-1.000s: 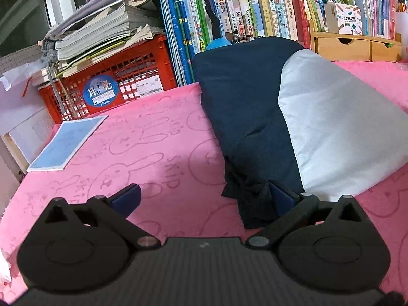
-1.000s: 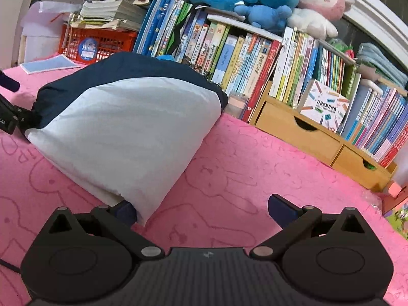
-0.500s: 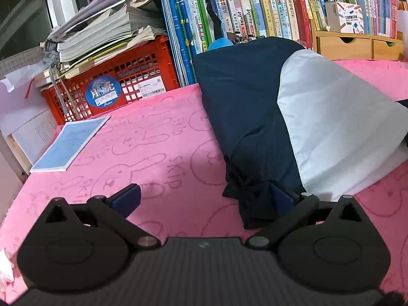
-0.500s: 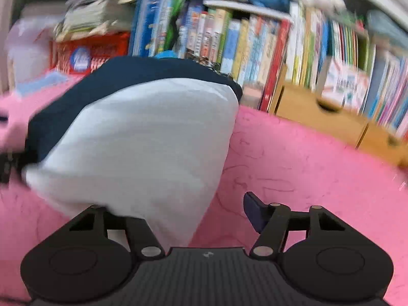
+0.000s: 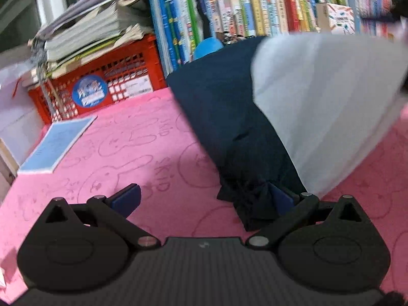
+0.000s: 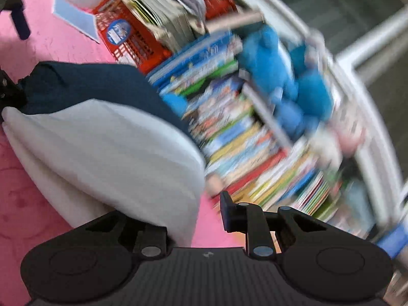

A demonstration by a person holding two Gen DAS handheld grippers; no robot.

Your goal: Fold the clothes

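Two grippers meet one garment (image 5: 267,107) on the pink cloth (image 5: 127,153); the left gripper (image 5: 201,199) gapes wide, its 3 o'clock finger (image 5: 280,200) against the navy corner. The right gripper (image 6: 193,214) has just been closing, white fabric between its fingers; whether they pinch it cannot be told.

Garment (image 5: 267,107) — two-toned, navy blue on one side and pale grey-white on the other, laid on a pink rabbit-printed cloth (image 5: 132,153). The navy end is bunched into creases at the near edge; the pale part is raised in a smooth, billowed fold — its outline blurred.
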